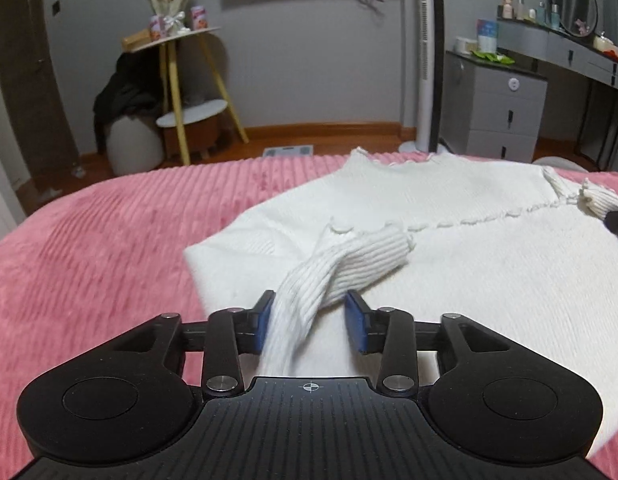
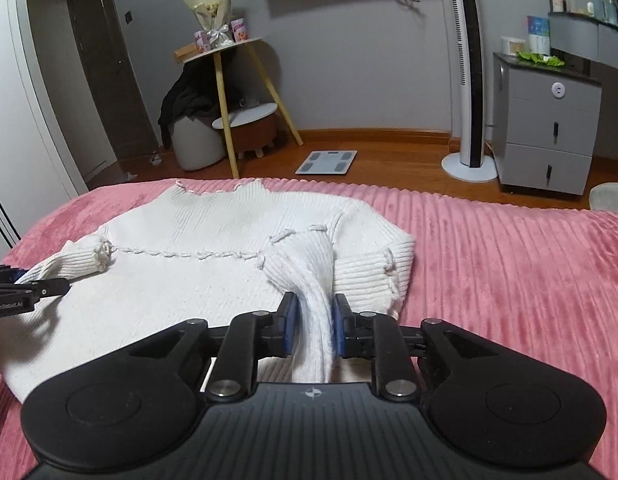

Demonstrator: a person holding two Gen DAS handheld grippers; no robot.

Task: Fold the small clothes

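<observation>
From the left wrist camera, the left gripper [image 1: 311, 310] stands partly open over a white ribbed sweater [image 1: 449, 216] spread flat on a pink corduroy bedspread [image 1: 89, 248]. A twisted sleeve [image 1: 341, 264] runs from between the blue pads [image 1: 355, 320] ahead and to the right, its cuff end lying on the sweater's body; it brushes the left pad, while the right pad stands clear. The sweater's long axis runs across the view, with its frilled collar on the far side. From the right wrist camera, the right gripper [image 2: 313, 320] is nearly closed, both pads close against the other sleeve [image 2: 315, 276], which stretches straight ahead onto the sweater [image 2: 181, 248]. The left gripper [image 2: 33, 290] shows at the far left, beside a ribbed cuff [image 2: 83, 260].
</observation>
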